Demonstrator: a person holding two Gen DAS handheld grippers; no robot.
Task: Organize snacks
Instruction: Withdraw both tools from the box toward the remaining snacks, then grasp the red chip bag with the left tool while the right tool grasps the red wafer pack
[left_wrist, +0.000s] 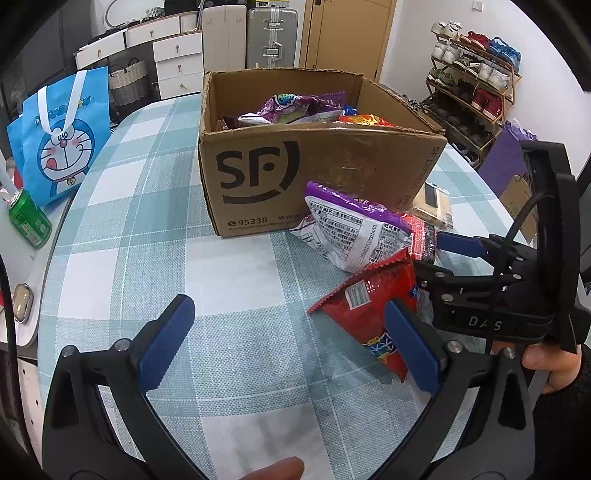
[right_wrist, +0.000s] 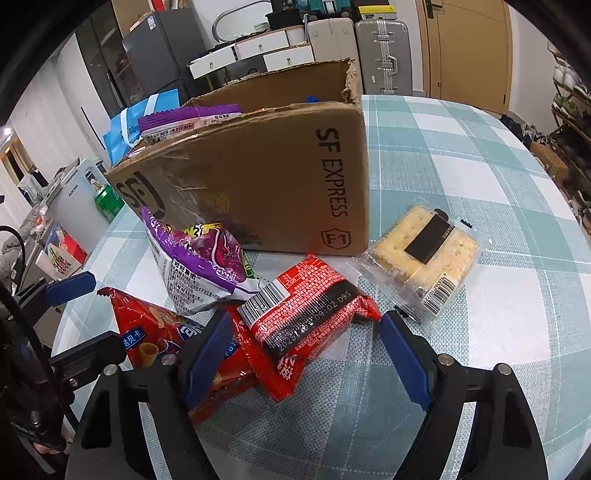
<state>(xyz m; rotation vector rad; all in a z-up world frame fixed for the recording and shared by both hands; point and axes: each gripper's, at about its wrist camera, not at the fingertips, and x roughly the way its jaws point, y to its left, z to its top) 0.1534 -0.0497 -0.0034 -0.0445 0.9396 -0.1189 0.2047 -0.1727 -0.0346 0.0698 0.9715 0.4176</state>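
The right gripper (right_wrist: 301, 354) is spread wide with the red snack pack (right_wrist: 306, 321) lying on the table between its fingers, long side slanting toward the box (right_wrist: 266, 177), while the left gripper (left_wrist: 288, 343), also spread, waits beside.

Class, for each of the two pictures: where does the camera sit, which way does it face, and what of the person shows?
Left wrist: on the left gripper, facing the box front; open fingers, a hand and the right gripper show.
Right wrist: on the right gripper, facing the box's side over the red pack; open fingers and the left gripper show.
Shared: box, purple bag, red bag.
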